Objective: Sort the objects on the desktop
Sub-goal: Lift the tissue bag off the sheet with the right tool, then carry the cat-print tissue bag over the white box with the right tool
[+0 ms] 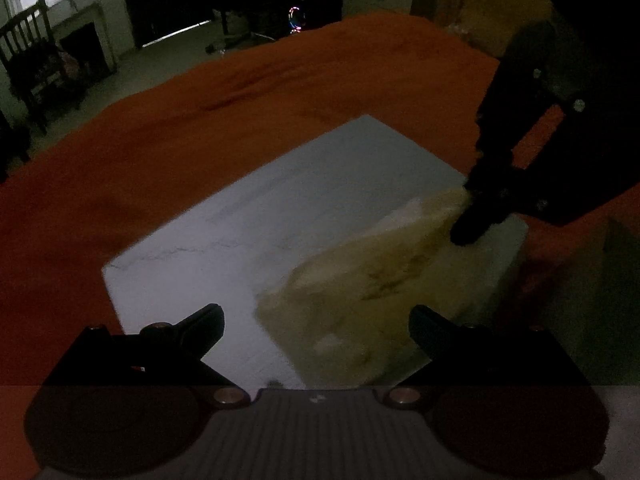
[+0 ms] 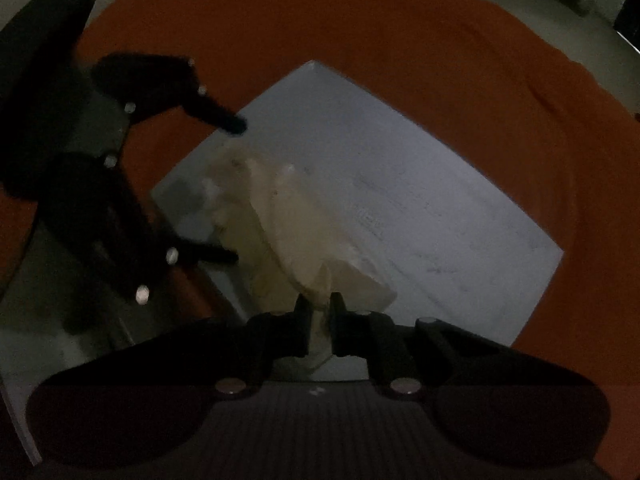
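Right gripper (image 2: 320,312) pinched one end of a pale crumpled cloth (image 2: 280,216), fingers pressed together on the fabric. Cloth lay on a white board (image 2: 440,200) set over an orange cover (image 2: 400,20), along the board's near edge. Left gripper (image 1: 316,320) hovered spread wide, holding nothing, close over the cloth's other end. Cloth's long axis ran from one gripper to the other; the free end sat nearest the left gripper, judged best placed to take it.
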